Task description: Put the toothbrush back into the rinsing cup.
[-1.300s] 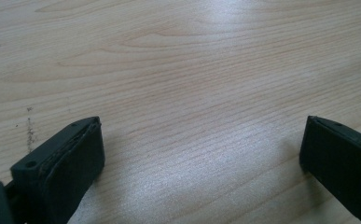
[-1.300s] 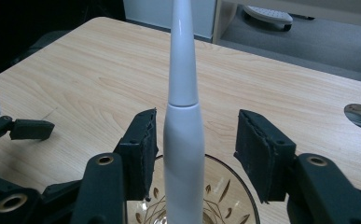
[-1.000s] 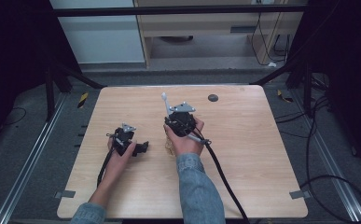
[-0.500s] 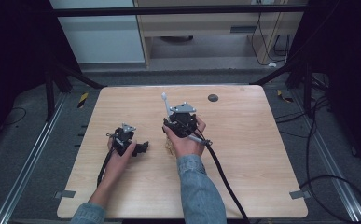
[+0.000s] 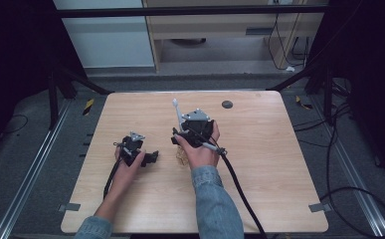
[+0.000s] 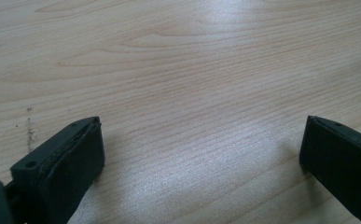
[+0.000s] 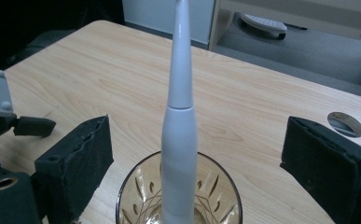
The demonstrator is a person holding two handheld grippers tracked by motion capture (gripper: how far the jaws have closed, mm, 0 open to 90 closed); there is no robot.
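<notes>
From above I see a wooden counter [image 5: 279, 164] w/ both my hands on it. My right gripper [image 7: 197, 154] sits near the middle, fingers wide apart, nothing pinched. Between them stands a white electric toothbrush [image 7: 180, 112], upright in an amber cut-glass cup [image 7: 141, 196]; the brush rises above the cup rim, head out of shot at top. The fingers are apart from both brush and cup. My left gripper [image 6: 201, 154] rests to the left, close by, fingers also wide, w/ bare wood grain between them. A small dark round disc [image 5: 227, 104] lies toward the far edge, well apart from the cup. Beyond the counter: pale cabinets and loose cables on the floor. No readable writing or brand marks anywhere.
</notes>
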